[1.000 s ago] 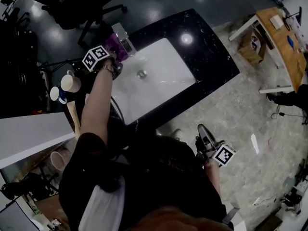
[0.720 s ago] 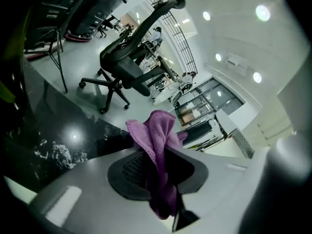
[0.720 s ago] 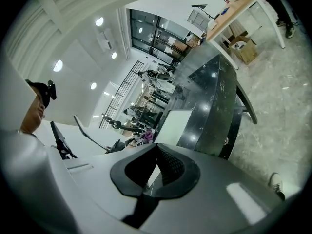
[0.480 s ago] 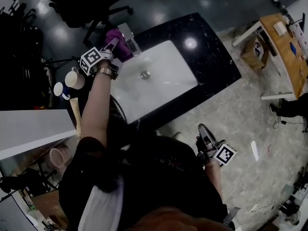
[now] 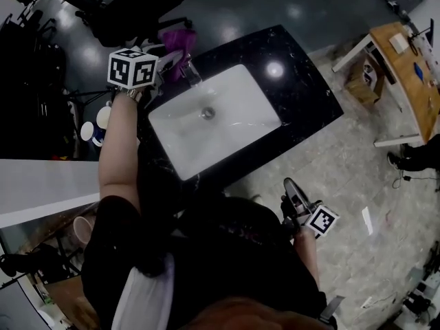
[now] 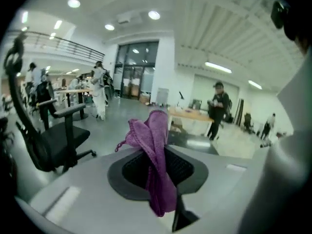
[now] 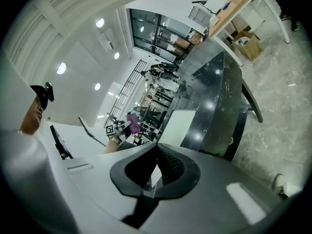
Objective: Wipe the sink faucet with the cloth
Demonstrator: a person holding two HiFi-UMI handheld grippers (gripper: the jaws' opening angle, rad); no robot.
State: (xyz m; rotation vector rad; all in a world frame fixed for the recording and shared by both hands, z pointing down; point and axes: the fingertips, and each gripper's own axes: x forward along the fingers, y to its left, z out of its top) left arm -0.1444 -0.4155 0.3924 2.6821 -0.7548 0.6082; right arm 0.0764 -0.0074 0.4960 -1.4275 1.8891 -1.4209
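Black stone counter (image 5: 302, 95) with a white sink (image 5: 237, 105) set in it, on a pale tiled floor; a dark office chair (image 5: 134, 5) stands beyond and a wooden table (image 5: 405, 57) at the right edge.

Head view: the faucet (image 5: 190, 71) stands at the sink's far rim. The left gripper (image 5: 166, 58) is over the counter's far left corner, its marker cube uppermost, with the purple cloth (image 5: 178, 42) at its tip. The cloth lies just beyond the faucet in the picture; contact between them cannot be judged here. Two mugs (image 5: 97, 124) sit left of the counter. The right gripper (image 5: 291, 190) is near the person's body, well apart from the sink, over the floor.

Left gripper view: the jaws are clamped on the cloth's lower part. Its bunched folds rise from the jaws and show against the open room, with the chair at left and people in the distance.

Right gripper view: the jaws are fully together with nothing between them. Counter and sink lie ahead; the left gripper and its cloth are small at the far end.
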